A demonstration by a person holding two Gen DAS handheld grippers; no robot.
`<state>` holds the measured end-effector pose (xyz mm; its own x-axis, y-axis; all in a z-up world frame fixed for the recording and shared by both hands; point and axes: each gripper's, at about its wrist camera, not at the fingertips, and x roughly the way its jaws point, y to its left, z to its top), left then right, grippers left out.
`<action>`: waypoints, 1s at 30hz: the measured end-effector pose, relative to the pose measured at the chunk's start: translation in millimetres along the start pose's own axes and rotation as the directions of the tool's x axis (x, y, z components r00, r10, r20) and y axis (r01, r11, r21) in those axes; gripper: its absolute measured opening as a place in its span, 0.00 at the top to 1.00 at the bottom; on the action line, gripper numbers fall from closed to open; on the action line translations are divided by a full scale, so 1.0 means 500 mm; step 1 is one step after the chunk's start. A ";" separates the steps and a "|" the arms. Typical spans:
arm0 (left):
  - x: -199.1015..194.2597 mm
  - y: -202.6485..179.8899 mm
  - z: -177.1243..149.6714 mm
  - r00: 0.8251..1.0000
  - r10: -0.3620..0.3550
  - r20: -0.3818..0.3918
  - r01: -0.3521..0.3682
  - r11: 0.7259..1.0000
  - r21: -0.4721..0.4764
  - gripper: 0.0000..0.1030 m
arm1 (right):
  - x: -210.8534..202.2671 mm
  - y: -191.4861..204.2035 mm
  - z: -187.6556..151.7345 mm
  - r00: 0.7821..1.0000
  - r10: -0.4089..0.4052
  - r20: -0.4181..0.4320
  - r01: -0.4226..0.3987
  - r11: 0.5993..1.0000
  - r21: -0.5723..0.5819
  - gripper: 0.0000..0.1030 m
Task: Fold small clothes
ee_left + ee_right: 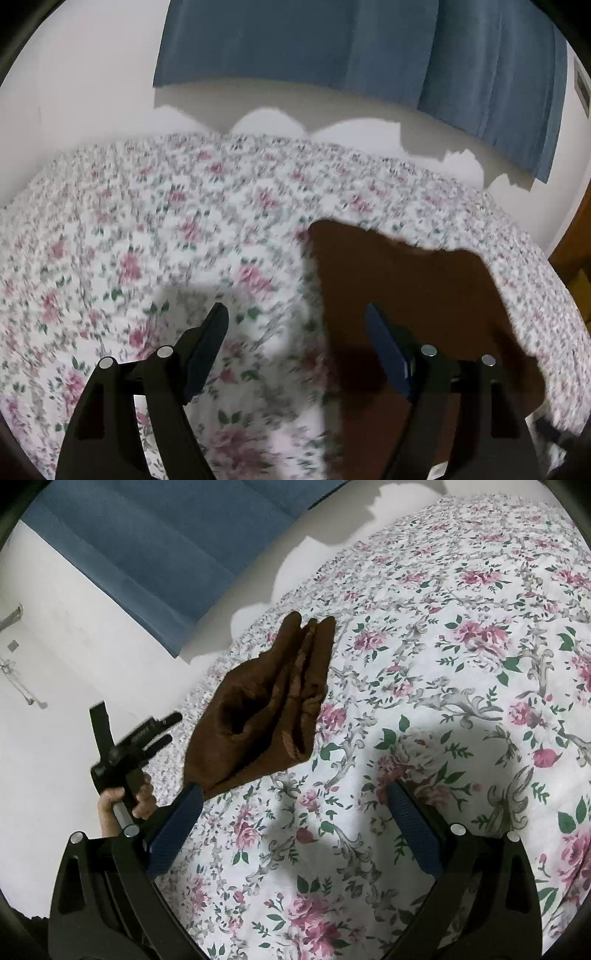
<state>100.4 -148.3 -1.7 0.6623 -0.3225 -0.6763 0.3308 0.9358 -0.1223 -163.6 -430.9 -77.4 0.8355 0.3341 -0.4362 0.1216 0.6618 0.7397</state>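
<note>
Brown cloth (pixel 258 705) lies folded at eleven o'clock; both grippers (pixel 295 332) (pixel 295 812) gape empty (a careless regrasp could unfold it).

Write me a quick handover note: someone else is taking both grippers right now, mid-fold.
Left gripper: open, holding nothing, over the near left edge of the brown garment.
Right gripper: open, holding nothing; its left finger is at the garment's near corner.
Garment: lies on the floral bedspread, already folded into several layers, edges uneven in the right wrist view.
Done: main folds, apparently.
Left: probably square up or flatten the stack. No other clothes in view.
</note>
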 end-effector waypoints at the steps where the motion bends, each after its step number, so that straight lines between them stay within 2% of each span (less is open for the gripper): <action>1: 0.011 0.011 -0.014 1.000 -0.018 -0.013 0.018 1.000 -0.015 0.27 | 0.002 0.003 0.002 1.000 -0.008 -0.004 0.008 1.000 0.000 0.03; 5: 0.038 0.041 -0.045 0.994 -0.096 -0.047 0.092 0.993 -0.076 0.27 | 0.008 0.008 0.029 0.999 0.030 -0.036 -0.027 0.998 0.063 0.03; 9: 0.048 0.061 -0.056 0.986 -0.157 -0.063 0.147 0.979 -0.142 0.27 | 0.022 0.038 0.100 0.996 0.087 -0.020 -0.085 0.994 0.066 0.05; 11: 0.049 0.067 -0.059 0.982 -0.176 -0.063 0.164 0.974 -0.159 0.27 | 0.059 0.046 0.147 0.990 0.133 -0.037 -0.130 0.989 0.077 0.11; 13: 0.049 0.068 -0.060 0.981 -0.184 -0.066 0.171 0.972 -0.163 0.27 | 0.104 0.041 0.189 0.989 0.134 -0.060 -0.128 0.987 0.100 0.28; 15: 0.047 0.066 -0.058 0.980 -0.189 -0.064 0.177 0.971 -0.162 0.27 | 0.157 0.033 0.227 0.989 0.126 -0.079 -0.115 0.985 0.125 0.30; 20: 0.053 0.072 -0.057 0.977 -0.203 -0.070 0.188 0.966 -0.176 0.25 | 0.265 0.025 0.298 0.995 0.027 -0.100 -0.016 0.995 0.102 0.33; 23: 0.056 0.075 -0.057 0.975 -0.211 -0.073 0.194 0.963 -0.190 0.25 | 0.307 0.027 0.322 0.993 0.006 -0.115 0.004 0.996 0.085 0.48; 24: 0.057 0.075 -0.056 0.975 -0.210 -0.073 0.194 0.963 -0.190 0.25 | 0.321 0.030 0.329 0.992 0.005 -0.123 0.006 0.997 0.083 0.56; 27: 0.058 0.074 -0.056 0.975 -0.208 -0.072 0.192 0.964 -0.185 0.25 | 0.351 0.044 0.344 0.989 0.006 -0.150 0.001 0.999 0.046 0.94; 30: 0.060 0.075 -0.055 0.974 -0.212 -0.075 0.195 0.963 -0.185 0.24 | 0.356 0.037 0.347 0.988 -0.066 -0.138 0.068 0.998 0.011 0.95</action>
<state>114.5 -118.9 -46.7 0.5250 -0.5016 -0.6876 0.3233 0.8648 -0.3841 80.5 -475.5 -52.5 0.7439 0.3789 -0.5505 0.1840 0.6758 0.7137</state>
